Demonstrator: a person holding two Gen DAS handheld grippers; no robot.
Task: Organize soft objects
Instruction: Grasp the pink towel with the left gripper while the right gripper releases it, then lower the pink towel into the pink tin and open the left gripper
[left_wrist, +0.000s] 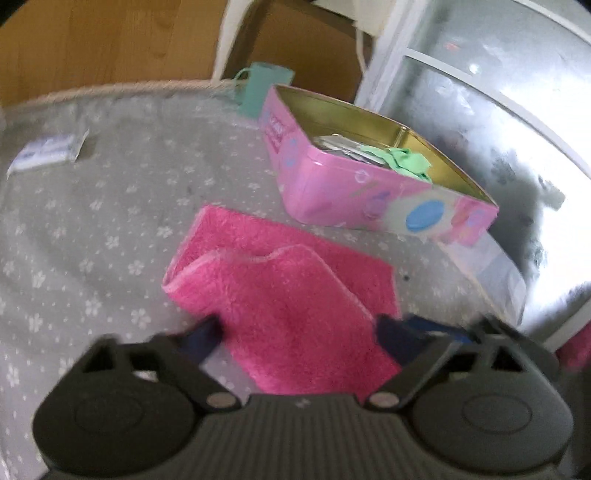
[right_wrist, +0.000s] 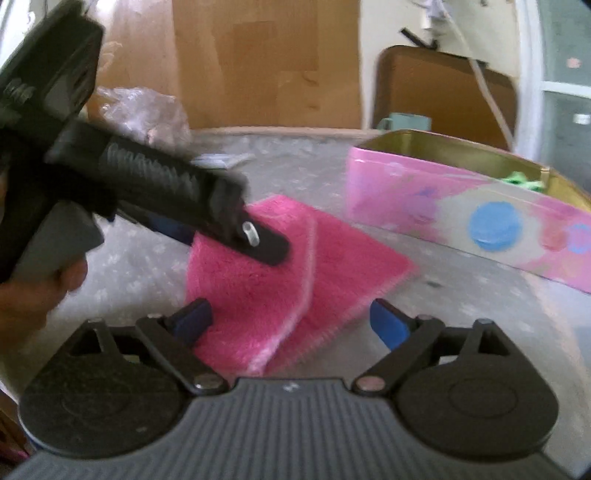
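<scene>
Left wrist view: both grippers, left gripper (left_wrist: 295, 332) and right gripper (right_wrist: 291, 321), hold jaws released over the folded pink towel (left_wrist: 280, 291) lying on the surface (left_wrist: 110, 221) beside the pink tin (left_wrist: 332, 192), whose lettering is too blurred to read.

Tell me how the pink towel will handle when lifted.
The pink towel looks fluffy and already folded over itself, so probably floppy, drooping from any grip. Its pile suggests little slip. Likely light; it lies flat on the tablecloth.

Towel (left_wrist: 288, 295) flat on worktop (left_wrist: 110, 221), one part folded over itself. Tin (left_wrist: 332, 184) behind towel, to right, holding cloth (left_wrist: 402, 162). Cup (left_wrist: 264, 88) behind tin at far edge. Packet (left_wrist: 48, 151) far left, well apart from towel.
</scene>
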